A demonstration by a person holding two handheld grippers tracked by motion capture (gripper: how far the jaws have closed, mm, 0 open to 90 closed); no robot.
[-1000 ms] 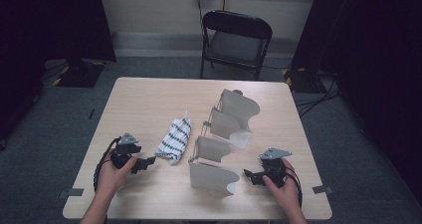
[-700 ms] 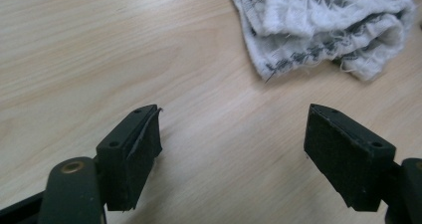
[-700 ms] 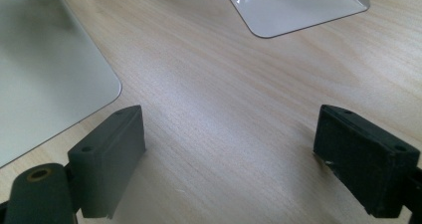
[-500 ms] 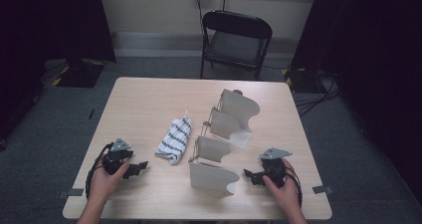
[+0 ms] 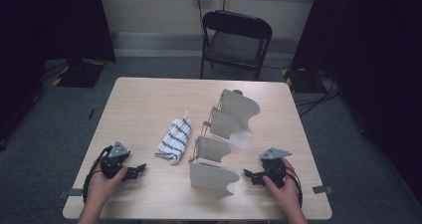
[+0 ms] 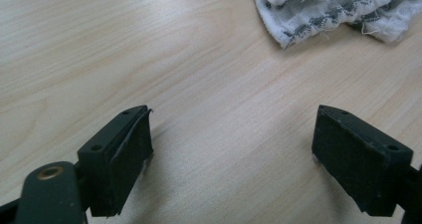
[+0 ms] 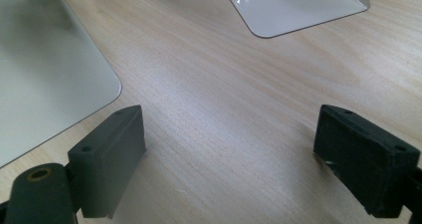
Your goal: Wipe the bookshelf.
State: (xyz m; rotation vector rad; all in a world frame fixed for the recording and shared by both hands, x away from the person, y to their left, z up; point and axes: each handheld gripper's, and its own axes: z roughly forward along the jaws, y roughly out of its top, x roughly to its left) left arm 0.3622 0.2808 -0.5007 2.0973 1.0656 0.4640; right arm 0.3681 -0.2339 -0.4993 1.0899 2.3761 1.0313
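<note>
A white cloth with dark stripes [image 5: 174, 140] lies bunched on the wooden table [image 5: 144, 104], left of centre; its frayed edge [image 6: 338, 7] is at the top of the left gripper view. My left gripper [image 5: 139, 168] [image 6: 234, 134] rests on the table near the front left, a short way from the cloth. Its jaws have just been opening, and nothing is between them. A row of beige curved panels [image 5: 226, 129] stands right of the cloth. My right gripper [image 5: 247, 174] [image 7: 229, 134] sits open on the table beside the nearest panel [image 7: 45, 74], holding nothing.
A black folding chair [image 5: 236, 40] stands behind the table's far edge. Dark curtains hang on both sides of the room. Cables trail on the floor at the right [image 5: 318, 97]. Bare tabletop lies to the left of the cloth.
My left gripper has drawn back a little from the cloth toward the table's near edge. The right gripper has stayed where it was.
</note>
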